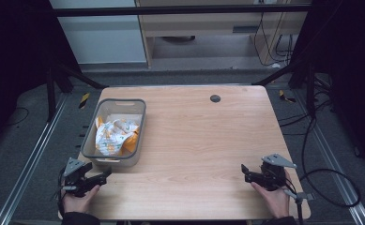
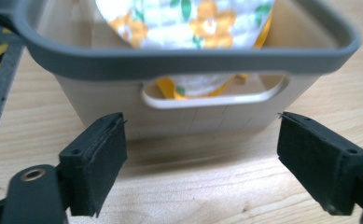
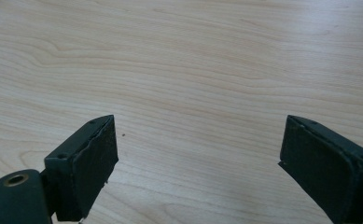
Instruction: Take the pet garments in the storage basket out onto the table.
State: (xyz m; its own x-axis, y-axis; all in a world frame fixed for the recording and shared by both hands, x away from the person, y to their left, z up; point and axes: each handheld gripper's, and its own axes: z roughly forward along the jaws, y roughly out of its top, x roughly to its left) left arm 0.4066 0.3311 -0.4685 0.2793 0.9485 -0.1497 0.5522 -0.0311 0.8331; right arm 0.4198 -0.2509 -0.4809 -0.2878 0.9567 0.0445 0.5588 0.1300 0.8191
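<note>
Wood: the worktop [image 1: 194, 140] is pale wood with a small dark round spot [image 1: 215, 98] near its far edge.
High view, bin: a grey bin [image 1: 116, 132] stands on the left part of the worktop, near the left edge.
High view, cloth: a white cloth [image 1: 114, 136] with orange flowers lies bunched up inside the bin.
High view, left claw: the left claw [image 1: 103, 176] is at the near left corner, just beside the near wall of the bin, and it points at the bin. A hand [image 1: 77, 202] holds it from below.
High view, right claw: the right claw [image 1: 245, 172] is at the near right corner, well apart from the bin. It points left across the bare wood.
Left claw view, bin: the near wall of the bin [image 2: 188, 60] is right in front, with a long handle hole [image 2: 214, 91] in it. The cloth [image 2: 188, 21] shows over the rim and through the hole.
Left claw view, claw: the left claw [image 2: 202, 140] is wide, with nothing between its two black pads. The pads sit just short of the bin wall, not touching it.
Right claw view, claw: the right claw [image 3: 198, 144] is wide too, and holds nothing.
Right claw view, wood: bare worktop [image 3: 193, 60] lies under and ahead of it.
</note>
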